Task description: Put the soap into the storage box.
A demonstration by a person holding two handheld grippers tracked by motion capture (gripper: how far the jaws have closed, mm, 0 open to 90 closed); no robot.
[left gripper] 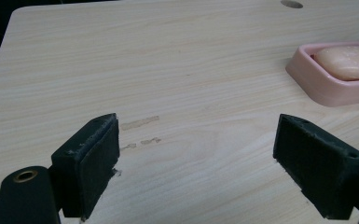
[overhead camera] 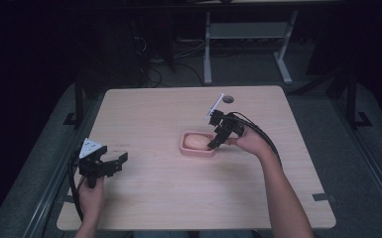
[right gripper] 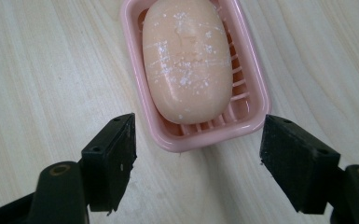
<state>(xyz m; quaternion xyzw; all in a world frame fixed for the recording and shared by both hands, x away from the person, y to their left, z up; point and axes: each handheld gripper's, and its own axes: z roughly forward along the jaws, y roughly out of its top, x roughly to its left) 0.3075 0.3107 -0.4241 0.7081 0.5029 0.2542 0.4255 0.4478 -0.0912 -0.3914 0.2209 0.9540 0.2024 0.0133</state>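
A pink soap dish [overhead camera: 184, 148] [left gripper: 307, 77] [right gripper: 256, 100] sits near the middle of the wooden table, with an oval peach soap bar [overhead camera: 196, 141] [left gripper: 347, 60] [right gripper: 186, 60] lying in it. My right gripper [overhead camera: 214, 143] [right gripper: 198, 156] hovers at the dish's right end, jaws open and set wider than the dish end, touching neither dish nor soap. My left gripper [overhead camera: 110, 162] [left gripper: 196, 158] rests low over the table's left front, jaws wide open with bare wood between them.
The wooden table [overhead camera: 149, 193] has a round cable hole [overhead camera: 227, 99] [left gripper: 291, 4] near its far edge. Faint scuff marks [left gripper: 140, 123] lie ahead of the left gripper. Desk legs [overhead camera: 207, 49] and cables stand on the floor behind.
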